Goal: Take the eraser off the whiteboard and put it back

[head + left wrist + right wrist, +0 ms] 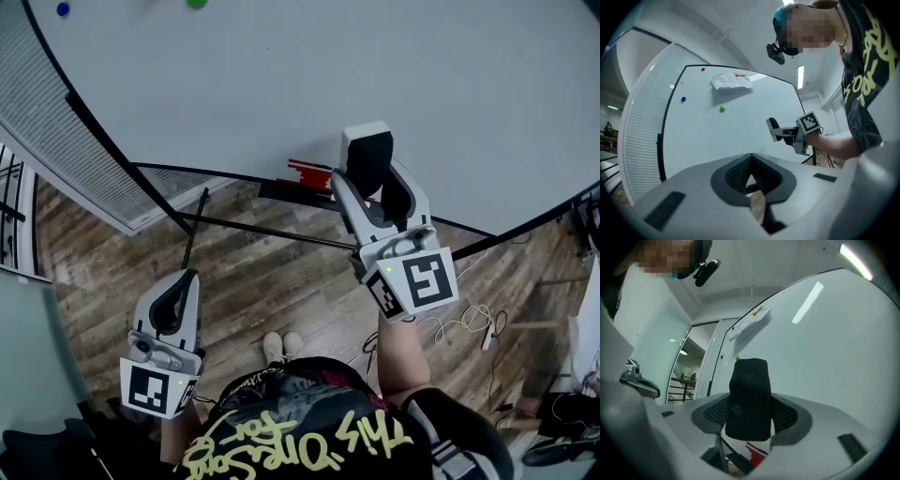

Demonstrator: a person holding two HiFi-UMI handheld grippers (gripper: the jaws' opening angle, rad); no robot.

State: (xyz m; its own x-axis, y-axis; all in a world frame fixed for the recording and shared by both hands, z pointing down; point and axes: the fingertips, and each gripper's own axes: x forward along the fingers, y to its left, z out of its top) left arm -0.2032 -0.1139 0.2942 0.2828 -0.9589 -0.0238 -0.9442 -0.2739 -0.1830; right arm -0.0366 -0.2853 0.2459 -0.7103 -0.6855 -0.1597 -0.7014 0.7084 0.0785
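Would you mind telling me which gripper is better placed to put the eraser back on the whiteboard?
Right. The right gripper holds the eraser close to the whiteboard, while the left gripper hangs low, shut and empty, well away from the board.

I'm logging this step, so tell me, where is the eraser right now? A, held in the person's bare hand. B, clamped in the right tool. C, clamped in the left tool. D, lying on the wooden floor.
B: the right gripper view shows the black-felt eraser clamped between the jaws of the right tool, while the left tool is shut with nothing in it.
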